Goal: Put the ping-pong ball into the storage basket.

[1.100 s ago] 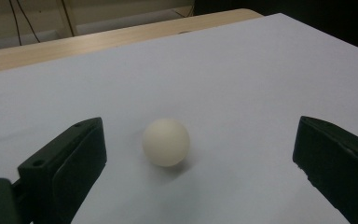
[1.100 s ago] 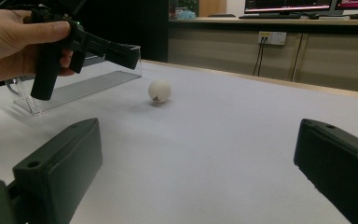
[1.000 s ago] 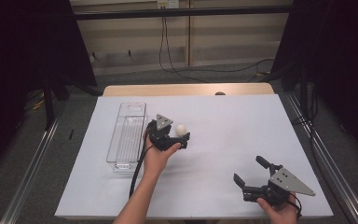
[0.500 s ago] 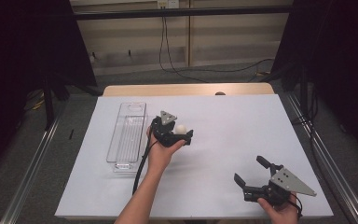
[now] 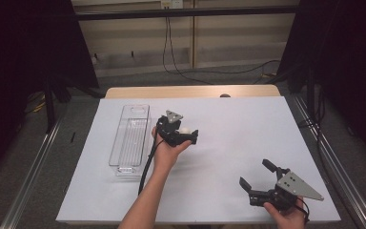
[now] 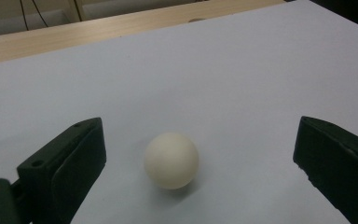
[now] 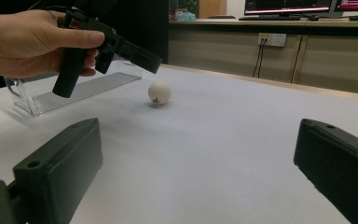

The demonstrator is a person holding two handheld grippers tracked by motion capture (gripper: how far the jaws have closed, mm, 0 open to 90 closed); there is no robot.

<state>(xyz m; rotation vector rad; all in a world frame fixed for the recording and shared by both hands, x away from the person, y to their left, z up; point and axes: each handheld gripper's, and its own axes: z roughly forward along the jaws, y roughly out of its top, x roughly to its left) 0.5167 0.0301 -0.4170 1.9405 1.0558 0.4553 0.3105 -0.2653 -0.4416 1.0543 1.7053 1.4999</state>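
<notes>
A small white ball [image 5: 185,130] lies on the white table sheet [image 5: 228,138], near the middle. My left gripper [image 5: 189,134] is held just over it, open. In the left gripper view the ball [image 6: 171,160] sits between the two wide-spread jaws and touches neither. In the right gripper view the ball [image 7: 159,92] rests on the sheet below and beyond the hand that holds the left gripper. My right gripper [image 5: 254,172] stands open near the front right of the sheet, with nothing between its jaws.
A long clear plastic tray [image 5: 116,139] lies lengthwise left of the ball, close to the left hand. The left gripper's cable [image 5: 145,168] trails back along the forearm. A wooden table edge [image 5: 190,91] runs behind the sheet.
My left gripper has shifted a little to the right, so its jaws now flank the ball. The ball and the right gripper have stayed where they were.
</notes>
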